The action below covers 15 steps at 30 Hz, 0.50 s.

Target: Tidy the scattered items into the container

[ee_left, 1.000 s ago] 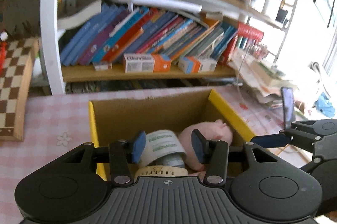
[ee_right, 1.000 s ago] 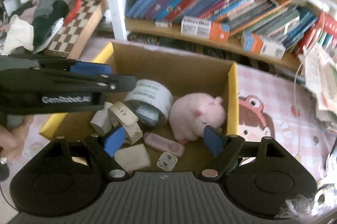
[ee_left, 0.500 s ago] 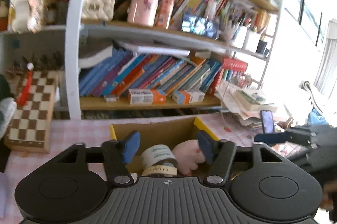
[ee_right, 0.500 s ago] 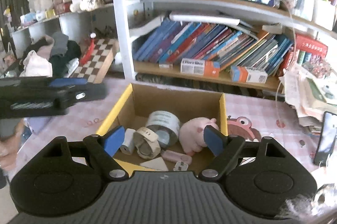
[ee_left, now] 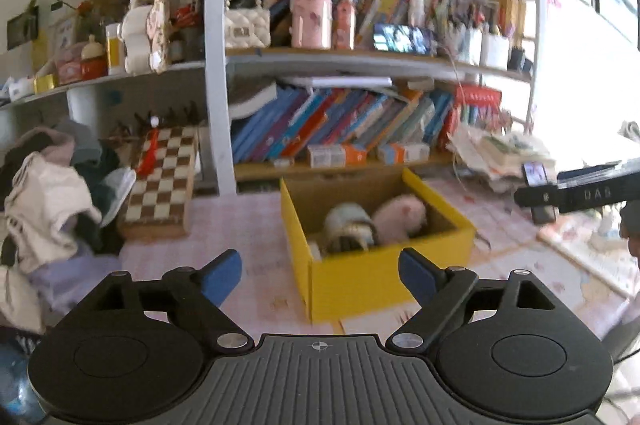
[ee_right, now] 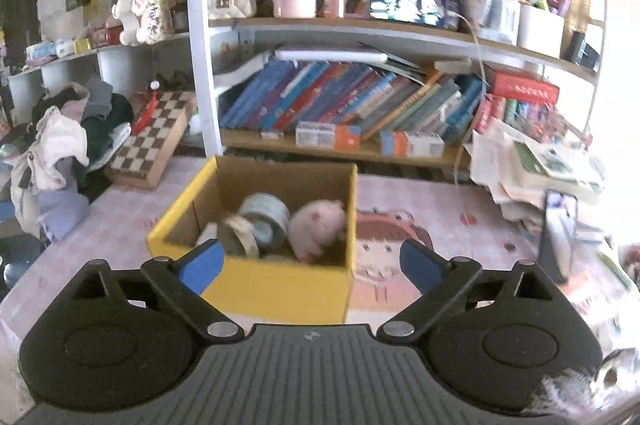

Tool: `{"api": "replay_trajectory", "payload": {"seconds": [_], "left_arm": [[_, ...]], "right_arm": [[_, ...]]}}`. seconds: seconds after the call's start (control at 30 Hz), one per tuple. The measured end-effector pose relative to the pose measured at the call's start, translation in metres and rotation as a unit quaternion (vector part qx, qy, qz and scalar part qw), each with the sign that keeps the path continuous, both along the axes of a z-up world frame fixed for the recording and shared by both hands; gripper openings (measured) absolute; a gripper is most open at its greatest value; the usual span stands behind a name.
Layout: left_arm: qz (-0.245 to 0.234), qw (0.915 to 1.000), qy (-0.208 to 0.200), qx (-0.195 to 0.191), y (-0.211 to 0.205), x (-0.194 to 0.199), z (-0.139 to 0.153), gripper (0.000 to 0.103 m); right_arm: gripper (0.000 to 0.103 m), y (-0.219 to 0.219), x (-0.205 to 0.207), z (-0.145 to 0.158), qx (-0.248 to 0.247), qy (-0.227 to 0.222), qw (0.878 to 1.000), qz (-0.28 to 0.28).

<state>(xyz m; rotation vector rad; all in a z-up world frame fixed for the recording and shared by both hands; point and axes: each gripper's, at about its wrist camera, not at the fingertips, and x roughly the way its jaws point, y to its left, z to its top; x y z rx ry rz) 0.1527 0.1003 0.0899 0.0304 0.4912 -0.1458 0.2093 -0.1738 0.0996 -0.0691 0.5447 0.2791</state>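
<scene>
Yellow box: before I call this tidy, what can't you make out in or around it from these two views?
- Yellow box floor, right wrist view: near wall hides it.
- Roll of tape and pink plush: motion blur, labels unreadable.
- Small items beside the tape: hidden in left wrist view.
- Table nearest both cameras: covered by the gripper bodies.

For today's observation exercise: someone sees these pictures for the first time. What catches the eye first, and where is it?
The bright yellow box on the pink checked tablecloth stands out first, with a pink plush pig and a roll of tape inside. Behind it, a shelf of leaning books fills the middle. To the left, a chessboard lies beside a heap of clothes.
</scene>
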Motion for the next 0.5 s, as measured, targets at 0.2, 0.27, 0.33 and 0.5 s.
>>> {"api": "replay_trajectory", "payload": {"seconds": [0.2, 0.27, 0.33, 0.5], "left_arm": [[0.029, 0.9995, 0.008, 0.009, -0.039, -0.041, -0.018, 0.089], [0.044, 0.9989, 0.003, 0.013, -0.052, -0.054, -0.023, 0.089], [0.056, 0.9982, -0.003, 0.02, -0.067, -0.068, -0.029, 0.09], [0.044, 0.9984, 0.008, 0.036, -0.094, -0.094, -0.044, 0.09]], "right_arm": [[0.096, -0.017, -0.049, -0.022, 0.004, 0.003, 1.0, 0.004], [0.096, -0.02, -0.064, -0.029, 0.006, 0.004, 1.0, 0.006], [0.097, -0.023, -0.082, -0.038, 0.009, 0.008, 1.0, 0.006], [0.097, -0.031, -0.125, -0.063, 0.016, 0.031, 0.999, 0.005]]}}
